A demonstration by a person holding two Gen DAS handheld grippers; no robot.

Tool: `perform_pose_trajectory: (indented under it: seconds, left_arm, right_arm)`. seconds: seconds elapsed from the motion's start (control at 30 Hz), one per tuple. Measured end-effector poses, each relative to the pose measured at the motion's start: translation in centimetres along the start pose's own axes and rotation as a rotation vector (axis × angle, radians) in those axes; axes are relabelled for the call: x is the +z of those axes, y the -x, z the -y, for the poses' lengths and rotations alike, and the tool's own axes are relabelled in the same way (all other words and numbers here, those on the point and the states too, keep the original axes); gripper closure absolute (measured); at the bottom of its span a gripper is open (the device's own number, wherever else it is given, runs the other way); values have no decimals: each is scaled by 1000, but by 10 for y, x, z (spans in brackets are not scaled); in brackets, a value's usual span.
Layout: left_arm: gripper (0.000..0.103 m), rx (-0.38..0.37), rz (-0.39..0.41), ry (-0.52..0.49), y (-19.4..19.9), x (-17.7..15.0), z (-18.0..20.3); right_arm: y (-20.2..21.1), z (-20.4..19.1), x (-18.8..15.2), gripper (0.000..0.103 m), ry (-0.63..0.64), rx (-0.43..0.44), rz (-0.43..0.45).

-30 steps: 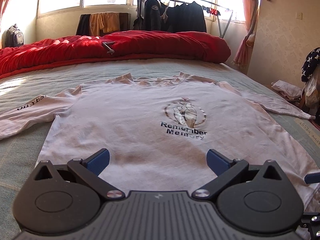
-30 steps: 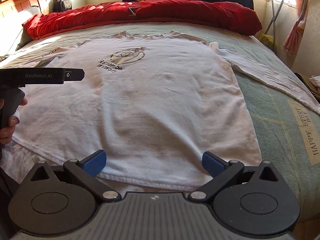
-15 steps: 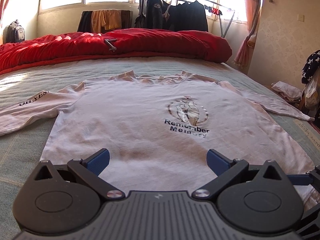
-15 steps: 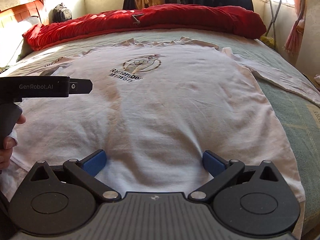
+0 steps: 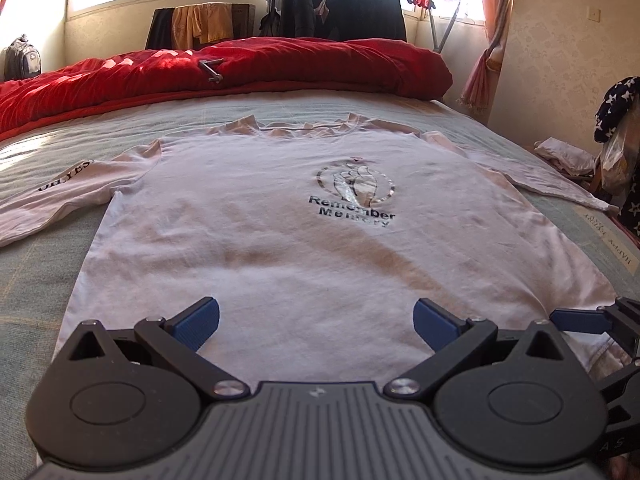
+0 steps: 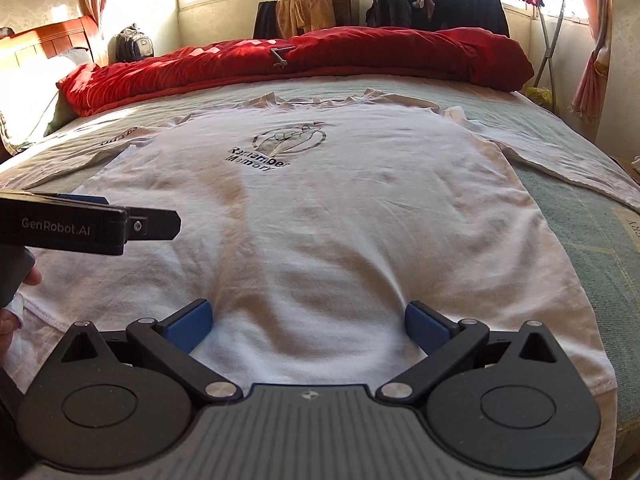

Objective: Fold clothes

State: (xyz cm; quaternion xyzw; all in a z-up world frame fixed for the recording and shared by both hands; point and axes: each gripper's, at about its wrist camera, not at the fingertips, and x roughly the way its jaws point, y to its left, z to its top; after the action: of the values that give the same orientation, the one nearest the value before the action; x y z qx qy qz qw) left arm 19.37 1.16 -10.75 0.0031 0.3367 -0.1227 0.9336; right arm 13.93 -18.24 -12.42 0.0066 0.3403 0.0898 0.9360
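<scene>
A white long-sleeved shirt (image 5: 304,224) with a "Remember Memory" print (image 5: 354,200) lies flat, front up, on the bed, with both sleeves spread out. Over its lower part near the hem, my left gripper (image 5: 316,322) stands open with nothing between its blue fingers. The same shirt (image 6: 344,216) fills the right wrist view, where my right gripper (image 6: 308,322) is open too, low over the cloth near the hem. The left gripper's side (image 6: 88,226) shows at the left there, held by a hand (image 6: 16,304).
A red duvet (image 5: 240,68) is bunched along the far edge of the bed. Behind it, a clothes rack (image 5: 360,12) with dark garments stands at the window. The striped green bedspread (image 5: 36,280) shows on both sides of the shirt. Clothes pile at the right wall (image 5: 616,112).
Both grippers have moved forward over the shirt's lower part, the right one also swinging left toward the shirt's middle. Both stay open; the shirt has not moved.
</scene>
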Motion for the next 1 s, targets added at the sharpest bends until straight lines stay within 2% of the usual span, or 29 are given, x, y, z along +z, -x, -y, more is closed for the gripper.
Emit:
perform_pose_trajectory:
  seconds: [0.27,0.47,0.6,0.7,0.87,1.0]
  left_arm:
    - [1,29,43,4,21,-31,-4]
    - [1,22,57,-7,27,-40,-6]
    - [1,38,77,-6,33,-47,-4]
    - [1,38,87,-15,36,-51,-4]
    - [1,29,110,-13,39,-55,-6]
    - [1,32,97,-21,42,-52,-5]
  right_arm:
    - [1,3,-2,0,8,21,13]
    - [3,2,-3,0,5,16,10]
    - [7,4,-1,0,4,29,-24]
    - [14,8,3,0,-16,53,-56]
    - [21,20,22,0,-68,121,-16]
    - [6,24,49,0,-49,182,6]
